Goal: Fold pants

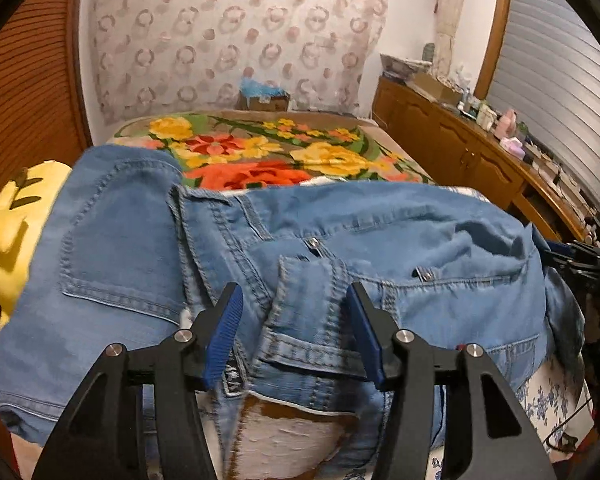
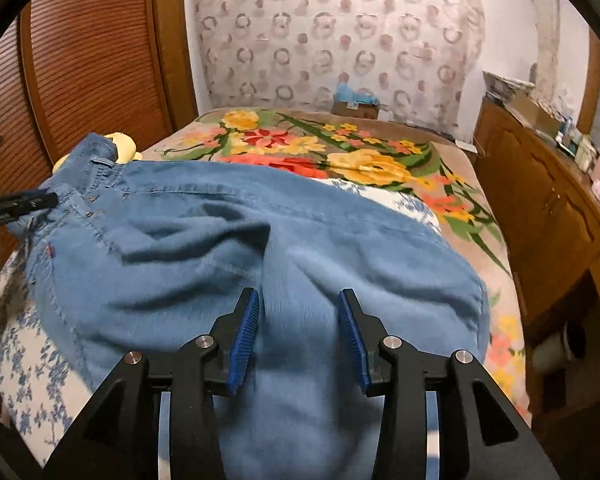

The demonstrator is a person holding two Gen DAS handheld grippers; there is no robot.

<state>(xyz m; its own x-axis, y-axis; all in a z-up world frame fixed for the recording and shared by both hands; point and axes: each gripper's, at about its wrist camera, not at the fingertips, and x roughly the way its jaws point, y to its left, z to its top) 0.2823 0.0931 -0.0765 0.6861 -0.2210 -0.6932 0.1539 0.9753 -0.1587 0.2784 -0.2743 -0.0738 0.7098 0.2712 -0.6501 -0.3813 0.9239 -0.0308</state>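
Light blue jeans (image 1: 380,232) lie crumpled across the near end of the bed, waistband and back pocket on the left. My left gripper (image 1: 294,292) hovers over the waistband with its jaws apart; a flap of waistband sits between the blue pads without being pinched. In the right wrist view the jeans (image 2: 180,272) spread leftward, and my right gripper (image 2: 299,294) stands open over a raised fold of a leg, with gaps on both sides of the cloth. The left gripper's black tip (image 2: 20,204) shows at the waistband on the left edge.
A floral blanket (image 1: 268,152) covers the bed beyond the jeans. A yellow plush toy (image 1: 16,216) lies at the left. A wooden cabinet (image 1: 460,152) with clutter on top runs along the right. A louvered wooden door (image 2: 92,52) stands at the left; a cardboard box (image 1: 264,100) sits at the far end.
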